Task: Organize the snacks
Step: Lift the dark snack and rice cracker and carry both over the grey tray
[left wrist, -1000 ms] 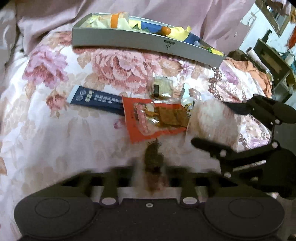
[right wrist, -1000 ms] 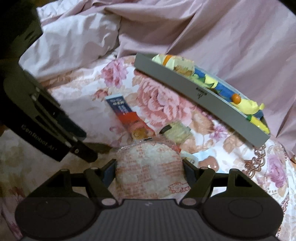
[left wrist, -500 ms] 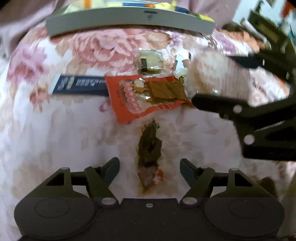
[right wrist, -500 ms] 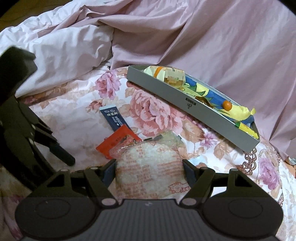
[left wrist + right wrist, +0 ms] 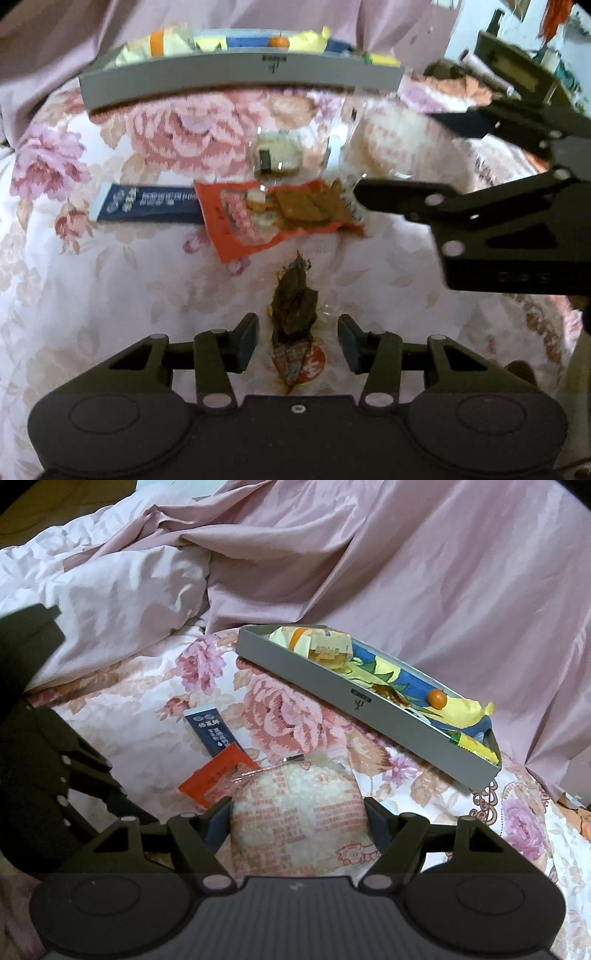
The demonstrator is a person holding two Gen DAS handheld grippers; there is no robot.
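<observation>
On the floral bedspread [image 5: 92, 302], short of the grey tray [image 5: 240, 79]: left gripper [image 5: 297, 341] closing around (not yet pinching) the dark snack packet [image 5: 295, 306], right gripper [image 5: 297, 825] clamped on the rice cracker bag [image 5: 299, 823]; next, squeezing, lifting trayward.

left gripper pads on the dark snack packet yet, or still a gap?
Apart. Left wrist view: the left gripper is closing around the dark snack packet, with floral bedding visible between it and each pad.
</observation>
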